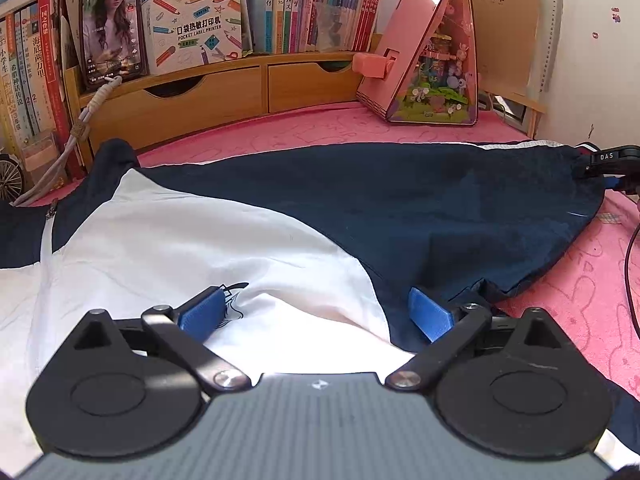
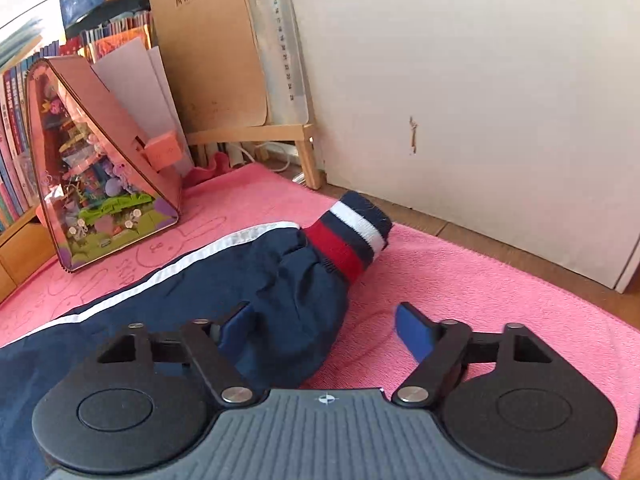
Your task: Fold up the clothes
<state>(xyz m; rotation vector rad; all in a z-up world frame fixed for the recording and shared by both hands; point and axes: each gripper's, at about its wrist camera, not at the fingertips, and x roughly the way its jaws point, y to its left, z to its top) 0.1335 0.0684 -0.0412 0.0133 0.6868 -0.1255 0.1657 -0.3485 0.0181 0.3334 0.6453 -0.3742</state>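
A navy and white jacket (image 1: 280, 216) lies spread across a pink towel (image 1: 580, 280) that covers the table, with its white front panel nearest the left wrist camera and its navy sleeve (image 2: 224, 280) stretched out to the right. The left gripper (image 1: 320, 312) hangs low over the jacket with its blue fingers (image 1: 202, 314) spread wide apart; a hump of white and navy cloth rises between them, but the pads do not press on it. The right gripper (image 2: 326, 330) sits over the end of the sleeve, its fingers also apart: the left one lies over the navy fabric, the right one (image 2: 414, 334) stands over bare pink towel, and the sleeve's lower edge runs between them without being pinched. The sleeve ends in a ribbed cuff (image 2: 352, 236) striped red, white and navy, which rests on the towel just ahead of the right gripper, pointing toward a white wall panel (image 2: 480, 100). A white stripe runs along the sleeve's far edge. Behind the jacket stands a pink triangular miniature house (image 1: 424, 52) on the towel, beside a wooden desk organiser (image 1: 224, 92) with two drawers. On the organiser stand a row of books (image 1: 320, 0), a label printer box (image 1: 192, 28) and a phone (image 1: 110, 24) propped upright with its screen lit.
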